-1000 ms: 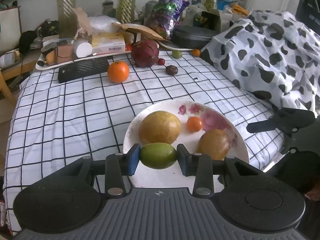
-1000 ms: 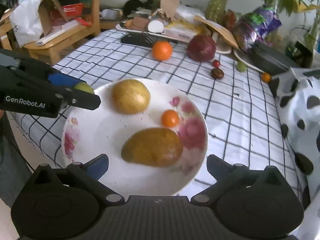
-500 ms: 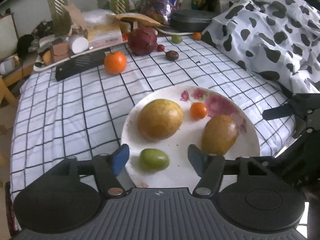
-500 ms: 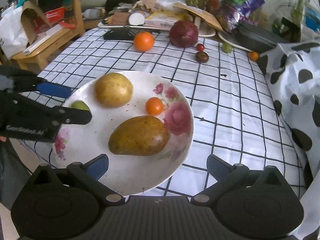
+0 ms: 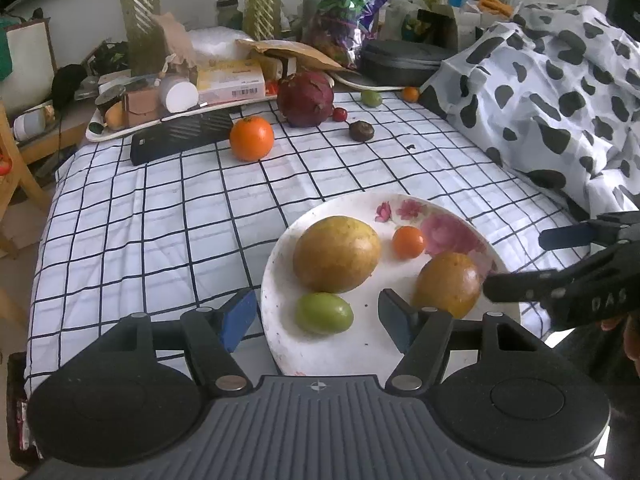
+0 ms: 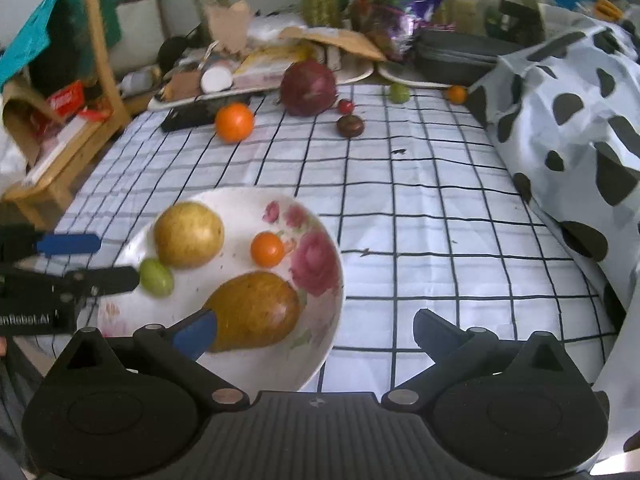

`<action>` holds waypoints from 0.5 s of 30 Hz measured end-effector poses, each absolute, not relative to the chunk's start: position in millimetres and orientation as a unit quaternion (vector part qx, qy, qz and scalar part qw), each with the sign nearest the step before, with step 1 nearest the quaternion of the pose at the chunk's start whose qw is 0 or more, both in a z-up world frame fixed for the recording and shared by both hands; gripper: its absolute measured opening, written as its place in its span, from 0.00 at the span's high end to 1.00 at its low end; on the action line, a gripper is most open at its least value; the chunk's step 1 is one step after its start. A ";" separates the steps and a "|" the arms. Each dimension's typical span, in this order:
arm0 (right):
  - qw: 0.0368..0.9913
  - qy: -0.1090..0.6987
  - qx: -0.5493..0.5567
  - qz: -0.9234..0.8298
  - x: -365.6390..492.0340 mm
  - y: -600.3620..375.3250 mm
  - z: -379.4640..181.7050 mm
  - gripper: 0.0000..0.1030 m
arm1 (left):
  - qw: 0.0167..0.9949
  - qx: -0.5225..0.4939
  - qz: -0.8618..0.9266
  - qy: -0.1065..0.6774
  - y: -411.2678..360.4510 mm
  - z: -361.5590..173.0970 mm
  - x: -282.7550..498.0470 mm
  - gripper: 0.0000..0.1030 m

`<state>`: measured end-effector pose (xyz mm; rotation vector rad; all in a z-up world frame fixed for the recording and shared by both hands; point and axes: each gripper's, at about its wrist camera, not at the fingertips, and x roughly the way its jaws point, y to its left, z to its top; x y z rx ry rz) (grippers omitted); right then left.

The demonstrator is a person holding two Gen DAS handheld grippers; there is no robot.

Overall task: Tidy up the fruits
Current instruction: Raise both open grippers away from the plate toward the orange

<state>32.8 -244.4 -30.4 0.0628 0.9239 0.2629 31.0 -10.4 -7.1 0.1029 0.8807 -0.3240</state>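
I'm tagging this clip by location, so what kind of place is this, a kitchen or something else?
Probably a lived-in home room, not clearly a kitchen: a table with a checked cloth, a cow-print blanket beside it, and potted plant stems behind household clutter.

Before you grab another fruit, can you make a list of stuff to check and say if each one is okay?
1. Green fruit resting on the plate, let go: ok.
2. Left gripper open and empty: ok.
3. Right gripper open and empty: ok.
4. Room left on the plate: ok.
5. Orange on the cloth, nothing blocking it: ok.
6. Orange fits between the fingers: cannot tell.
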 end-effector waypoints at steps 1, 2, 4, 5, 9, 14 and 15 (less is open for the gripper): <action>0.888 0.442 0.037 0.123 33.3 -246.6 -29.5 0.00 | 0.891 0.047 -0.155 0.424 -9.6 -6.9 31.2 0.36; 0.890 0.439 0.044 0.119 34.0 -248.7 -28.5 0.00 | 0.892 0.043 -0.154 0.423 -8.7 -6.5 31.6 0.36; 0.892 0.434 0.057 0.111 34.9 -252.9 -27.1 0.00 | 0.894 0.038 -0.150 0.421 -6.8 -5.6 32.2 0.36; 0.894 0.431 0.065 0.105 35.5 -255.5 -26.3 0.00 | 0.895 0.036 -0.148 0.420 -6.2 -5.2 32.5 0.36; 0.900 0.419 0.081 0.084 37.2 -263.1 -23.2 0.00 | 0.898 0.025 -0.141 0.417 -3.3 -3.8 33.8 0.36; 0.906 0.408 0.085 0.074 36.4 -265.8 -20.2 0.00 | 0.901 0.016 -0.135 0.413 -1.0 -2.4 34.8 0.36; 0.906 0.408 0.084 0.073 36.7 -265.6 -19.7 0.00 | 0.901 0.015 -0.133 0.412 -0.7 -2.2 35.2 0.36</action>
